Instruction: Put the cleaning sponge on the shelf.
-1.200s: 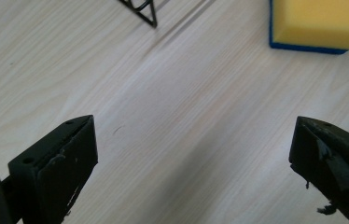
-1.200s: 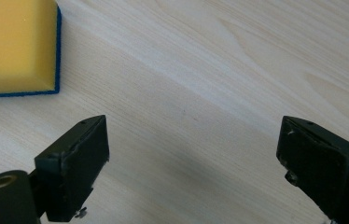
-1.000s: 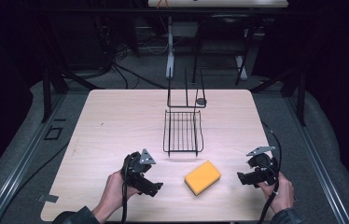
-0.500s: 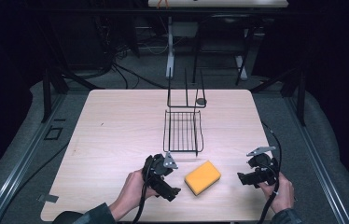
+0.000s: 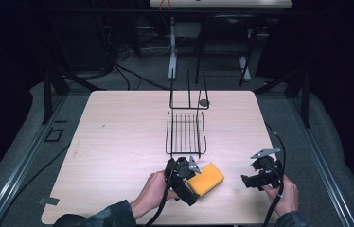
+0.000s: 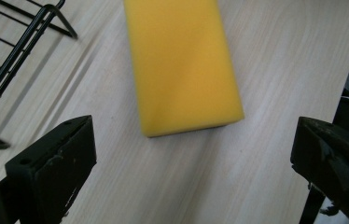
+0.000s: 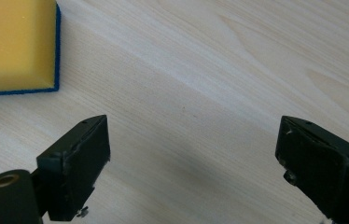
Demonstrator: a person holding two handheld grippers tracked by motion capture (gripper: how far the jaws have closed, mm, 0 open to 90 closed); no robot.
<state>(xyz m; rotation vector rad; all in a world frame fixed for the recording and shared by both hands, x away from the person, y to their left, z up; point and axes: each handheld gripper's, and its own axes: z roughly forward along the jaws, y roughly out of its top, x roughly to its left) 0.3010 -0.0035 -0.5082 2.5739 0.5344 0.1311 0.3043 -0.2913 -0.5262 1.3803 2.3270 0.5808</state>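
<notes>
A pale wood-grain worktop (image 5: 118,142) takes up the middle of the high view, its far edge toward the top of the frame. A black wire rack (image 5: 186,134) stands on it just right of centre, and a taller wire frame (image 5: 188,94) rises at the rack's far end, near the worktop's upper edge, with a small dark round object (image 5: 204,102) beside it. Below the rack, toward the lower centre of the frame, a yellow sponge (image 5: 207,178) lies flat on the wood; the right gripper view shows a thin blue layer along its underside.
</notes>
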